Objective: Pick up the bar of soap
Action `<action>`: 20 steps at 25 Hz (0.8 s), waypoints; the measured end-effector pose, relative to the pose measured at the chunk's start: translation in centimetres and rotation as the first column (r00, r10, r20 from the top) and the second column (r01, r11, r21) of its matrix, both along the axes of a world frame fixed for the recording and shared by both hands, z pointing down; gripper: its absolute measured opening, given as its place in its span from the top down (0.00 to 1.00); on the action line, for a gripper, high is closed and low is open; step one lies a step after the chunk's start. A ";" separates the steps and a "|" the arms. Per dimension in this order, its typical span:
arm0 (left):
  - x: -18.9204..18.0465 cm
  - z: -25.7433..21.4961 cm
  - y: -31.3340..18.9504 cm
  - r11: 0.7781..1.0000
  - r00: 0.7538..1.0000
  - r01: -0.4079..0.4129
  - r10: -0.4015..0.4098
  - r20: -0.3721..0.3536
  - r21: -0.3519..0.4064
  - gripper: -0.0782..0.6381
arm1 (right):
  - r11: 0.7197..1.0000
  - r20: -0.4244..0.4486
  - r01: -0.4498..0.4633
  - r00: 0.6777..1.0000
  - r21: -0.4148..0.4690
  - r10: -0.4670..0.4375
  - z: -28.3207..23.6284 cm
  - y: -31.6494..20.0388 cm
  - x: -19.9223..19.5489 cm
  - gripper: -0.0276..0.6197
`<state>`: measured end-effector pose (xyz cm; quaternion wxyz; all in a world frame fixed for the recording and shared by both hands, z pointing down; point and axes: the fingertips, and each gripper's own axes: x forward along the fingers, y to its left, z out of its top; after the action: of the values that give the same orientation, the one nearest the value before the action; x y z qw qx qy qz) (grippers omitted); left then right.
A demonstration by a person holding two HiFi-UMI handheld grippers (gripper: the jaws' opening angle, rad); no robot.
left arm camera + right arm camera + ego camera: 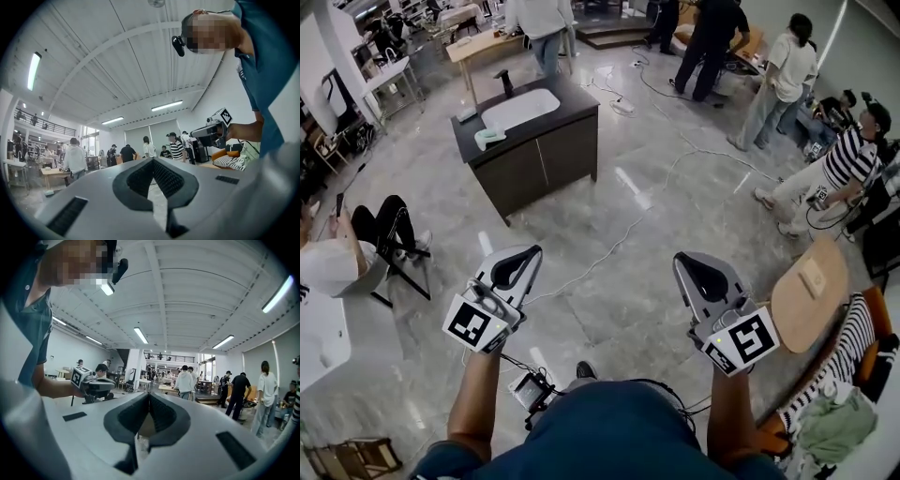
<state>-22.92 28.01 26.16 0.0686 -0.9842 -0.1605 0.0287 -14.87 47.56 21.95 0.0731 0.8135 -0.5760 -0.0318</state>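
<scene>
Grey plastic left gripper (528,255) & right gripper (684,262): jaws closed, empty. Far off, dark cabinet worktop (572,97) w/ white oval basin (520,109); pale-green item (489,137) too small to ID.

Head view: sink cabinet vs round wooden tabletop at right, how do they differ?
The sink cabinet is dark and boxy; the wooden tabletop is pale and rounded. The cabinet carries a white basin and black faucet; the tabletop only a small pale block. The cabinet stands far ahead; the tabletop sits close by the right gripper. Both have flat tops.
</scene>
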 end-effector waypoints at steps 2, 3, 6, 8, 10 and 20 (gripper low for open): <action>0.4 0.2 -1.4 1.000 1.000 -0.001 0.001 -0.002 -0.006 0.89 | 1.000 0.002 -0.003 1.000 -0.003 0.003 0.1 -1.4 0.4 0.93; 0.7 0.3 -2.0 1.000 1.000 0.001 -0.001 -0.001 -0.008 0.89 | 1.000 0.003 -0.003 1.000 -0.005 0.003 0.3 -2.0 0.7 0.93; 1.8 0.7 -3.5 1.000 1.000 0.016 -0.016 0.003 -0.018 0.89 | 1.000 0.006 0.005 1.000 -0.014 -0.005 0.5 -3.3 2.0 0.93; 2.6 0.8 -4.3 0.999 1.000 0.027 -0.027 0.007 -0.023 0.89 | 1.000 0.008 0.012 1.000 -0.019 -0.012 0.4 -4.0 3.0 0.93; 3.2 1.0 -4.8 0.999 0.999 0.039 -0.039 0.014 -0.022 0.89 | 1.000 0.012 0.021 1.000 -0.019 -0.021 0.4 -4.4 3.9 0.93; 10.0 -0.6 -5.6 0.991 0.991 0.133 -0.133 -0.015 0.009 0.89 | 0.994 0.027 0.111 0.993 0.021 -0.111 0.5 -5.5 12.7 0.93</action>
<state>-12.93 22.43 25.54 0.0765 -0.9922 -0.0942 0.0302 -2.17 42.08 22.40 0.0554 0.7813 -0.6210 -0.0299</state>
